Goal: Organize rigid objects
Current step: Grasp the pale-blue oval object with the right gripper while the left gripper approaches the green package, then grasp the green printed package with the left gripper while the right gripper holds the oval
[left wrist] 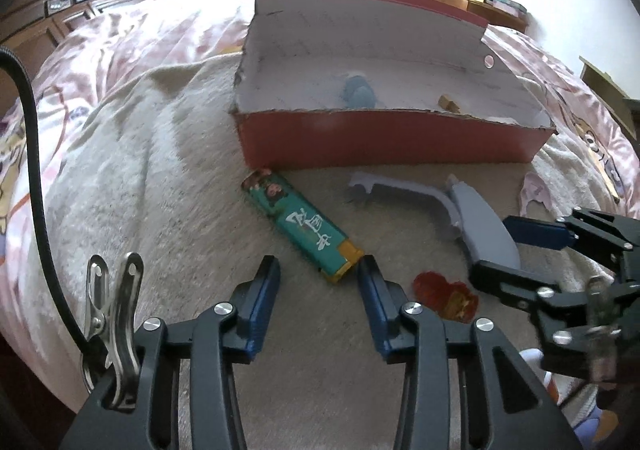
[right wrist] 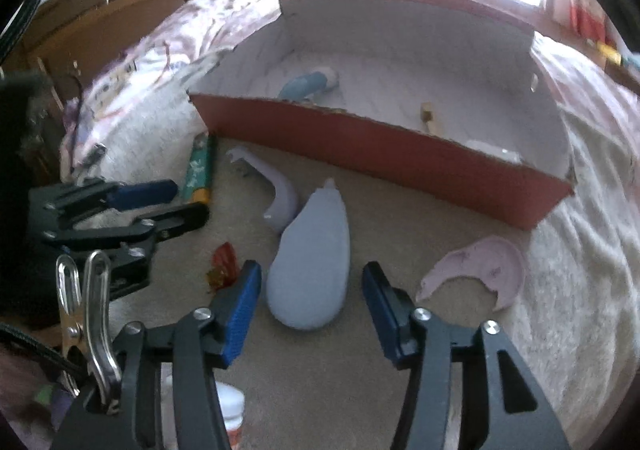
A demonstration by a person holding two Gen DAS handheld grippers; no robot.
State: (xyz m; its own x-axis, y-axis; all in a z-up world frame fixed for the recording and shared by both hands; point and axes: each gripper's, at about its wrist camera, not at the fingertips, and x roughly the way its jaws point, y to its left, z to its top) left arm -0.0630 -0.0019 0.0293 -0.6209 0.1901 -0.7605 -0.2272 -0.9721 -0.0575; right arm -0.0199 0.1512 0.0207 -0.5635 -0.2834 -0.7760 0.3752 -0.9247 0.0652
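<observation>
A green lighter (left wrist: pixel 300 222) with a yellow end lies on the beige blanket in front of a red box (left wrist: pixel 392 146). My left gripper (left wrist: pixel 320 274) is open, and the lighter's yellow end sits between its fingertips, close to the right pad without being squeezed. A pale blue teardrop-shaped piece (right wrist: pixel 312 262) lies between the fingers of my right gripper (right wrist: pixel 312 290), with a small gap at each pad. The left gripper (right wrist: pixel 188 202) also shows in the right wrist view, by the lighter (right wrist: pixel 198 170). The right gripper (left wrist: pixel 508 250) straddles the teardrop piece (left wrist: pixel 484 226).
The red box (right wrist: pixel 360 158) holds a blue object (right wrist: pixel 308 84) and a small wooden block (right wrist: pixel 428 116). A curved lavender piece (right wrist: pixel 276 186), a red-orange scrap (right wrist: pixel 222 266) and a pink broken dish shard (right wrist: pixel 480 270) lie on the blanket. A white bottle (right wrist: pixel 232 410) stands below my fingers.
</observation>
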